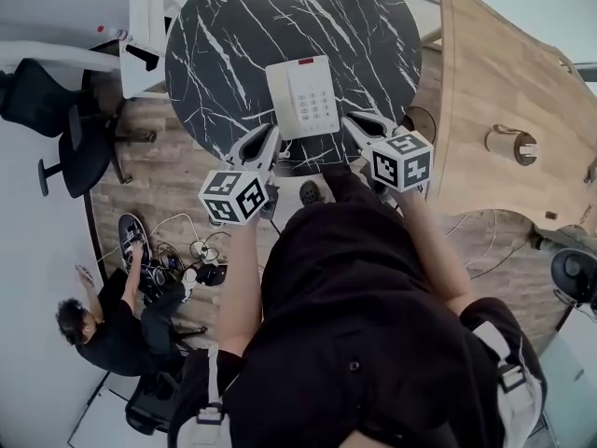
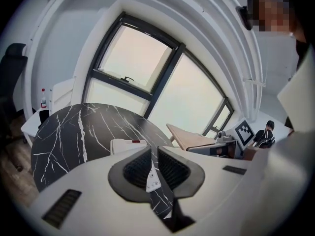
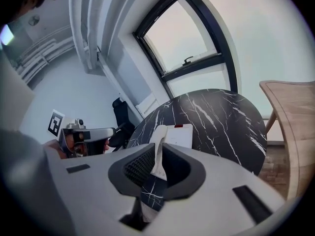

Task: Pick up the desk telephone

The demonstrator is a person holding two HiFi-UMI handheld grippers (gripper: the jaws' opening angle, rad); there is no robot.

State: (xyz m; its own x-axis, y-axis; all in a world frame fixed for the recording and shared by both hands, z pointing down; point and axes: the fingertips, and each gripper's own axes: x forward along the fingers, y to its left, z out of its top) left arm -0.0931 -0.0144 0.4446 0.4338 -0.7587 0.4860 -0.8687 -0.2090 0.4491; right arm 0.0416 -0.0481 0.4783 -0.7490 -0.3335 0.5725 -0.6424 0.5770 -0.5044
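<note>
As things stand, the left hand-held gripper [image 1: 262,146] and the right hand-held gripper [image 1: 366,129] both have their jaws pressed together with nothing in them. Each gripper view confirms this. Their tips flank the near end of the white rectangular plastic desk telephone [image 1: 303,96], one on each side, close to it but not on it.

The phone lies flat on the round black white-veined marble bench [image 1: 215,35], towards the bench's near edge. Its long axis runs away from the person, slightly skewed. The red-marked end is far, the handset runs down its left side and the keypad is on the right.

My read on handling:
- **Shell:** rigid moulded plastic, lightish, smooth, so slippery under the pads.
- **Handset:** probably only sits in its cradle and drops off if tipped.
- **Best hold:** the two long sides, low on the base, one gripper per side, kept level. Jaws must spread first.

Further right is a pale wooden table [image 1: 504,73], not involved.
</note>
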